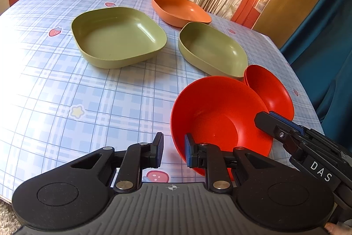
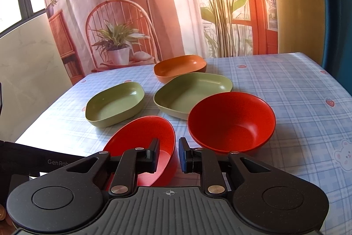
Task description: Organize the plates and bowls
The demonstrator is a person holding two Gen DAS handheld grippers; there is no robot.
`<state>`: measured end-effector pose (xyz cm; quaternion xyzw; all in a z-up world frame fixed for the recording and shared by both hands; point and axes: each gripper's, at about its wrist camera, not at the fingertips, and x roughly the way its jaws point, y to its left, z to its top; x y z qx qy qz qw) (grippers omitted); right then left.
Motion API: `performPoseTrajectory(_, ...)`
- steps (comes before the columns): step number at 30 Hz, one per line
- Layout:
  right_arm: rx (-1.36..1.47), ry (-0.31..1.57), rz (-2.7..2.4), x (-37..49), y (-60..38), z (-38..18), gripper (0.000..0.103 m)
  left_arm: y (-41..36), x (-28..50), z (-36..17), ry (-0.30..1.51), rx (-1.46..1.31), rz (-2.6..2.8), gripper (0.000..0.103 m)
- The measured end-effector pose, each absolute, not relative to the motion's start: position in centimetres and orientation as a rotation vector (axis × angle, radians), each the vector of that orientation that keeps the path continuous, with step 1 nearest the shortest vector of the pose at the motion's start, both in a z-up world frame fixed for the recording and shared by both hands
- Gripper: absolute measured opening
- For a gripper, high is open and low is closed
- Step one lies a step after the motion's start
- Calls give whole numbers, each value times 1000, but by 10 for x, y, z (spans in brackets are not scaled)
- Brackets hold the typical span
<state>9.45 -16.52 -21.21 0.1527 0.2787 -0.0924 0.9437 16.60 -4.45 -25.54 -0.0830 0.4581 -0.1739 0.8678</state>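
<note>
Two red bowls sit near the table's front. The near red bowl (image 1: 217, 116) (image 2: 143, 142) is tilted, its rim between the fingers of both grippers. My left gripper (image 1: 173, 150) is open, its jaws astride the bowl's left rim. My right gripper (image 2: 168, 154) is open astride the bowl's right rim; it also shows in the left wrist view (image 1: 277, 122). The second red bowl (image 2: 231, 120) (image 1: 270, 89) stands upright beside it. Two green square plates (image 1: 118, 36) (image 1: 211, 47) and an orange square plate (image 1: 180, 9) lie further back.
The table (image 1: 55, 80) has a blue checked cloth with strawberry prints. Its right edge (image 1: 308, 85) is close to the red bowls. A printed backdrop hangs behind the table, and a blue curtain (image 1: 330, 36) hangs to the right.
</note>
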Motion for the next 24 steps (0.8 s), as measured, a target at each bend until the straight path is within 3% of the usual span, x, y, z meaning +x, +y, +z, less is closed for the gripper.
performPoseTrajectory(13,322,572,-162,97,-164,-214,11,-44,166,-256,959,-183,-380,18)
performPoseTrajectory(24,314,567,-159,97,-163,-213,11,-46,163,-246,910,-150,-383,18)
